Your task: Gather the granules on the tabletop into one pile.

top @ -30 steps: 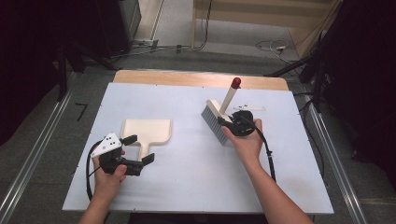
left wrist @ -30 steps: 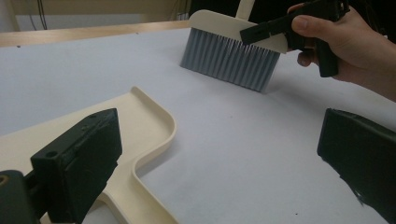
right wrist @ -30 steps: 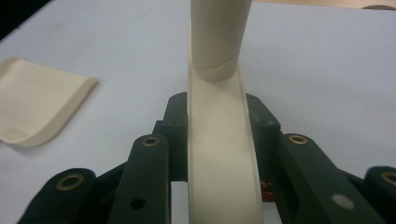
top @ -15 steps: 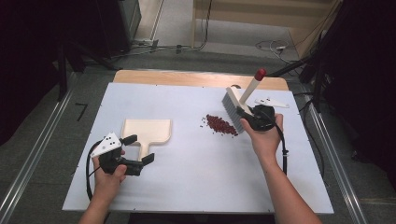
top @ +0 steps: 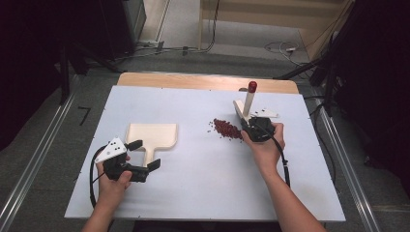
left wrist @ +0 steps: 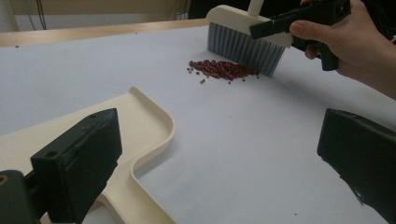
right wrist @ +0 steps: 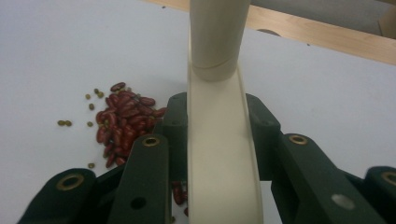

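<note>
1. Jaws of your right gripper (top: 251, 124) are clamped on the cream head of the brush (left wrist: 245, 39); in the right gripper view the two black jaws press against both sides of that head, with its round handle (right wrist: 217, 35) rising straight ahead.
2. Your right hand (top: 263, 145) holds that gripper at the right-hand middle of the table (top: 193, 193), with the brush's red-tipped handle pointing up and away from you.
3. Your left gripper (top: 140, 162) stands open with nothing between its jaws; in the left gripper view one jaw sits over the dustpan's handle and the other over bare table, well apart.
4. Your left hand (top: 113, 181) rests near the front left of the table, the grey three-cornered plate on top of its gripper.
5. The brush's grey bristles (left wrist: 243, 51) stand on the table just behind the pile of red beans (top: 227, 129), touching or almost touching its far edge; you cannot tell which.
6. A few small greenish beans (right wrist: 63, 123) lie scattered beside the pile.
7. The dustpan (top: 152, 135) lies flat on the left half of the table, well apart from the beans, its handle pointing toward you.
</note>
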The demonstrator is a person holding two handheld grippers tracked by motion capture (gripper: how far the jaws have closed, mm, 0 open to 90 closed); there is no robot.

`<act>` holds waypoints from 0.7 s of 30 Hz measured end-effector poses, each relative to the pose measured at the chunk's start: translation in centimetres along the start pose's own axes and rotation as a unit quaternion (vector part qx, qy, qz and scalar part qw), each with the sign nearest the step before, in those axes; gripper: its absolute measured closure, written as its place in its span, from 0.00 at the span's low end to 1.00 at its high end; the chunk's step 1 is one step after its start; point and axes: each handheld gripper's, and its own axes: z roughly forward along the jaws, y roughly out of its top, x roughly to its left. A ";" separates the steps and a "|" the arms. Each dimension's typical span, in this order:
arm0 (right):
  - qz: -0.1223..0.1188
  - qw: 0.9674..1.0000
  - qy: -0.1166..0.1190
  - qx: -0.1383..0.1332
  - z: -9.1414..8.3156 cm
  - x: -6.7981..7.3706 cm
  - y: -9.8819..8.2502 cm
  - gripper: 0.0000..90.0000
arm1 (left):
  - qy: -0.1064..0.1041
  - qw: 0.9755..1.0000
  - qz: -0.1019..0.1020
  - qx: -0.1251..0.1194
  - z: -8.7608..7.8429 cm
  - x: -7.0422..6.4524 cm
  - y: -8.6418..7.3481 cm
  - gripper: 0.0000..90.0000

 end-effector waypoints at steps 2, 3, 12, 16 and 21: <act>0.006 1.000 0.013 0.000 0.1 0.2 0.2 0.73 | 0.000 1.000 -0.001 -0.001 0.0 0.0 0.0 0.00; 0.005 1.000 0.019 0.000 0.1 0.4 0.3 0.73 | -0.001 1.000 -0.001 -0.001 0.0 0.0 0.0 0.00; -0.019 0.999 0.038 -0.031 -0.9 -0.4 0.8 0.73 | -0.001 1.000 0.000 -0.001 0.0 0.1 0.0 0.00; -0.016 0.996 0.075 -0.046 -2.0 -0.6 1.4 0.73 | -0.001 1.000 -0.001 0.000 0.2 0.0 0.0 0.00; -0.021 0.990 0.134 -0.030 -2.0 2.4 1.9 0.73 | -0.001 1.000 0.002 0.003 0.3 -0.1 0.0 0.00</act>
